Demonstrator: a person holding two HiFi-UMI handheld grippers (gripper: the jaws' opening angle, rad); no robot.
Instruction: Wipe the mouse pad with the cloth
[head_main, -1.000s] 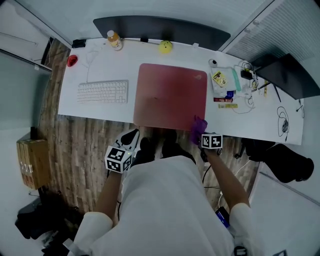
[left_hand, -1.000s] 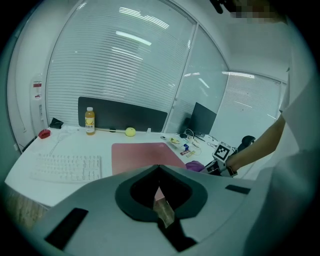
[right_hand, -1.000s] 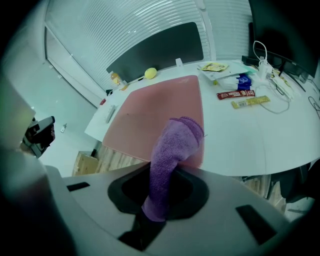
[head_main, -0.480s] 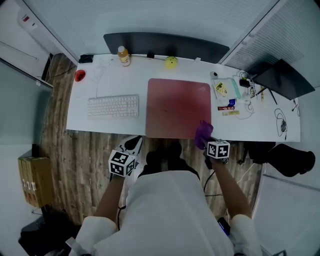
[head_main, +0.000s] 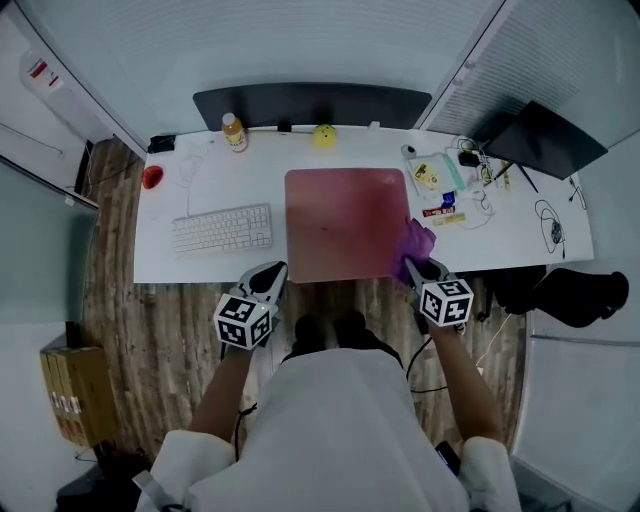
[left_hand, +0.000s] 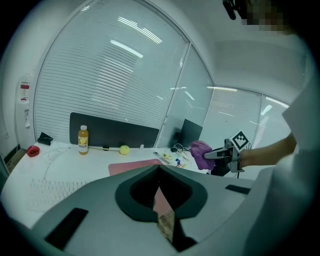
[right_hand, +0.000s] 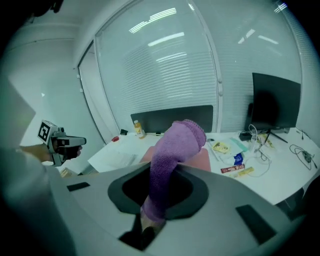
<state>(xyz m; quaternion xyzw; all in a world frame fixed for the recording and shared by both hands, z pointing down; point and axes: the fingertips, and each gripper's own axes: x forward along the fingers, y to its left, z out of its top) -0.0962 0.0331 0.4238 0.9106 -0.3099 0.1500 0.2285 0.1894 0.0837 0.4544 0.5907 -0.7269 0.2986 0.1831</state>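
The right gripper (head_main: 414, 266) has its fingers clenched on a purple cloth (head_main: 413, 243), pinching one end so that the rest stands out past the tips as a thick, rolled wad; the right gripper view shows the cloth (right_hand: 175, 155) rising from between the fingers and flopping forward at its top. In the head view the cloth sits over the near right corner of the red mouse pad (head_main: 345, 225), and the left gripper view suggests it is held in the air there, not pressed down. The left gripper (head_main: 270, 278) hangs off the pad's near left corner, out over the wooden floor, with its fingers drawn together on nothing. The pad lies flat on the white desk (head_main: 200, 190), with a white keyboard (head_main: 222, 229) to the pad's left, a yellow ball (head_main: 323, 136) and an orange-capped bottle (head_main: 233, 132) behind it, and loose small items to its right. The cloth looks soft, light and knitted, so it will sag and bunch rather than hold a shape. The grip near one end leaves plenty of free fabric to press flat on the pad, and the wad should be laid down so the fingers do not scrape the surface. The pad looks thin and flexible and may slide or ruck under a hard stroke; the empty gripper could pin its left edge.
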